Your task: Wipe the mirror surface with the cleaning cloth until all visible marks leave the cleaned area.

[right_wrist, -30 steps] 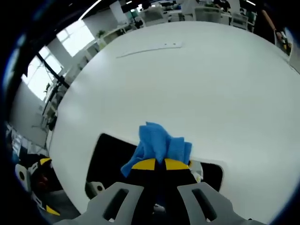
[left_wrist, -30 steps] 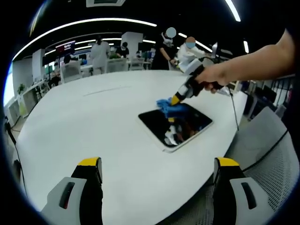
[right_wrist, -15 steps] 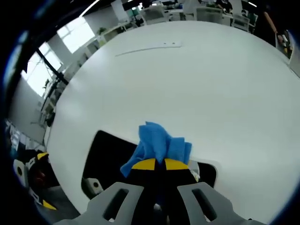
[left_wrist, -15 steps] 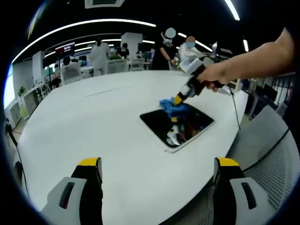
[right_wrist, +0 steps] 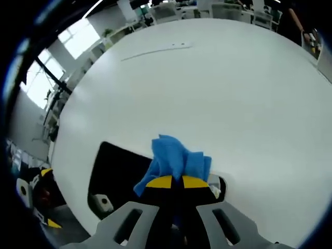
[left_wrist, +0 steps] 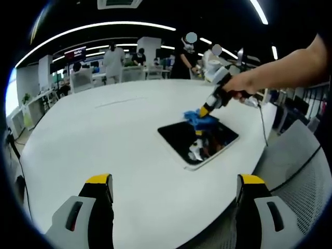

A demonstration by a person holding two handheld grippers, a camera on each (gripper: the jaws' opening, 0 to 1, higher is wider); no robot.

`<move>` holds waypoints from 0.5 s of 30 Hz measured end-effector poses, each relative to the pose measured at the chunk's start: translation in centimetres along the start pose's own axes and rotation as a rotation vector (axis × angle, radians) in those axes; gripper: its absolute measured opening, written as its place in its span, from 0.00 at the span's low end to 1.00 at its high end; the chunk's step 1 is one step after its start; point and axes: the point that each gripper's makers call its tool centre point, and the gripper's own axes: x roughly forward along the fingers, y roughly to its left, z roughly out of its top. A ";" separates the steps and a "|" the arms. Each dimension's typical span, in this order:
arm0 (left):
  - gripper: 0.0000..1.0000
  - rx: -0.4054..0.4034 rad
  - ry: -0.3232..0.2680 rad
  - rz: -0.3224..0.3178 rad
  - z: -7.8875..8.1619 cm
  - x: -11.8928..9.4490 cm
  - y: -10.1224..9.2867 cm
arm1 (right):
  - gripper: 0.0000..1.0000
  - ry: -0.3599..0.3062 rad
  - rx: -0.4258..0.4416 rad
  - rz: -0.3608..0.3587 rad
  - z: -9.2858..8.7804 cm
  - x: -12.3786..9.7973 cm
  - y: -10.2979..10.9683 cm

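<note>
Left tongs (left_wrist: 171, 207) hang open and idle over the near edge of the white table (left_wrist: 104, 135), well apart from the work. Mirror (left_wrist: 198, 143) lies flat toward the table's right side. Right tongs (right_wrist: 171, 181) grip the blue cloth (right_wrist: 176, 162), pressing it on the mirror's far corner. Wiping step underway; next stroke likely sweeps across the uncleaned glass.

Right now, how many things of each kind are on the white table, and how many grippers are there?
Mirror: 1
Blue cloth: 1, held on the mirror's edge by the right gripper
Grippers: 2, counting the left gripper, open above the table
Total: 4
</note>
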 end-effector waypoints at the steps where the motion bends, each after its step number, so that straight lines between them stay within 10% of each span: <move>1: 0.99 0.004 0.000 -0.001 0.0 0.0 0.0 | 0.00 -0.002 0.000 -0.004 0.0 0.0 0.0; 15: 0.99 0.007 0.001 -0.013 -0.1 0.1 -0.3 | 0.00 -0.037 0.049 0.003 -1.8 -0.4 1.0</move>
